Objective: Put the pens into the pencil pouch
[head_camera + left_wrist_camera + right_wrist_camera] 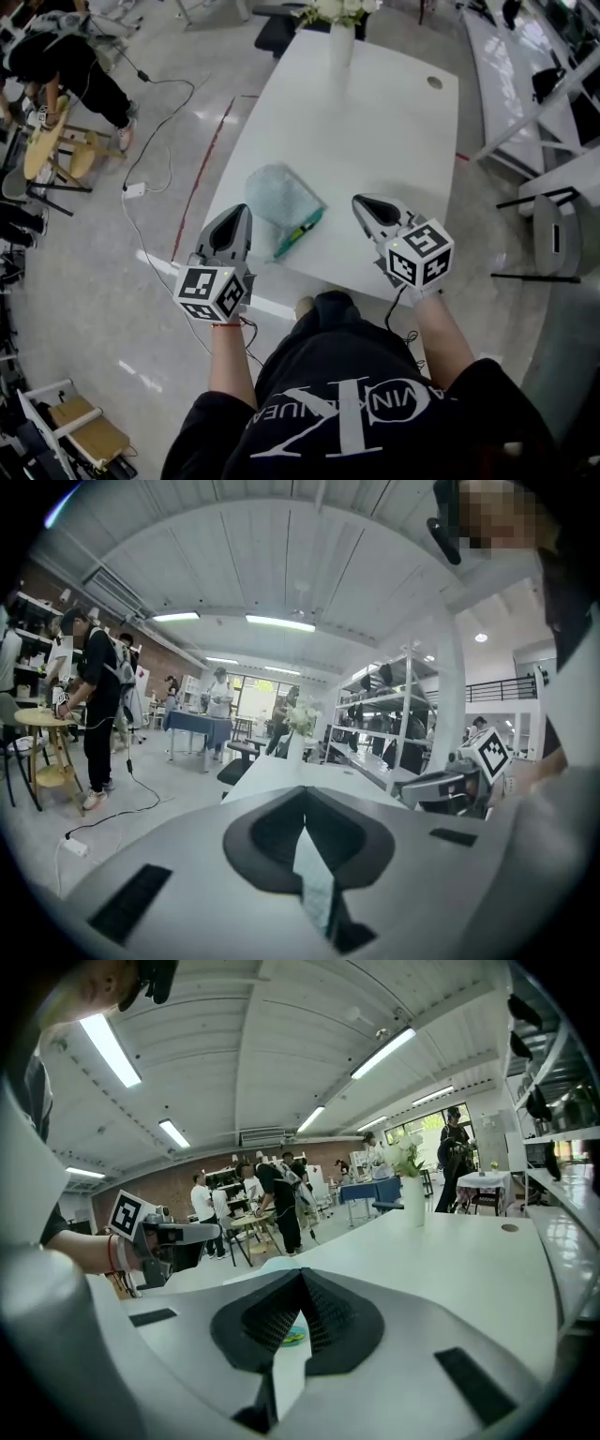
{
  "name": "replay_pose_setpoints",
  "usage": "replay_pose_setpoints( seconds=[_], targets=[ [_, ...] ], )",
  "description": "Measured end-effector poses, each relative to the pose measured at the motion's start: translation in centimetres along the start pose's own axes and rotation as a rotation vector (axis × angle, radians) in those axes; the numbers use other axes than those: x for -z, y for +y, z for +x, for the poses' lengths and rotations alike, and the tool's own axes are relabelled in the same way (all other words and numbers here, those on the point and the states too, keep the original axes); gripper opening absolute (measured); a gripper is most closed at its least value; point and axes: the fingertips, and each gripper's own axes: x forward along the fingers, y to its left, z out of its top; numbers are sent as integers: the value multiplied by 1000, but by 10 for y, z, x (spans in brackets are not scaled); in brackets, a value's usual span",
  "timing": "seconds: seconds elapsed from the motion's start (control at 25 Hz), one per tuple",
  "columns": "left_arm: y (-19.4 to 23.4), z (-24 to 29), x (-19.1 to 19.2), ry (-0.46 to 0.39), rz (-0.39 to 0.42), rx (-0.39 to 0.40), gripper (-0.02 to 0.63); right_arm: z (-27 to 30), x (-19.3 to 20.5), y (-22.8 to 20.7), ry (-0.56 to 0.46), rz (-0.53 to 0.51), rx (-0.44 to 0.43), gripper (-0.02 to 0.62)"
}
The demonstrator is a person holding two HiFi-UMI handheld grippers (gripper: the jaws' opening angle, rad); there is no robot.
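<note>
**Head view first: both tongs shut and empty, pouch and pens on the table**

Head view. Pencil pouch point(281, 195) lying on the white table point(394, 141), close to the near edge and between the two tools. Pens point(300, 232), green and teal, poking out at its near right side and touching it. Half in or merely tucked under? Hard to say.

Left gripper point(243, 210) just left of the pouch, right gripper point(359, 201) off to its right. Both pinched tight and holding nothing.

Handling, at a guess: pouch soft, light and floppy, likely to slump unless nipped at the lip of its opening. Pens stiff, slim and smooth, apt to roll, so best taken mid-barrel. Number of pens unreadable; pouch opening not to be made out.

Left gripper view. Jaws pressed together with nothing between. Aimed out across the room, so no pouch or pens here. Only the far tabletop and a vase point(296, 747).

Right gripper view. Jaws closed, empty. Through the slit below the tips, a green sliver, probably the pens. Pouch hidden behind the gripper's own body.
</note>
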Motion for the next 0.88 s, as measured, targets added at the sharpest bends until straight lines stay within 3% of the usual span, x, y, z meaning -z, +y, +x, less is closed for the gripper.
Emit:
replay_pose_setpoints(
  seconds=[0.88],
  targets=[
    [32,-25,-66,-170,57,-87,5,6,-72,3,-139,-78,-12,9]
  ],
)
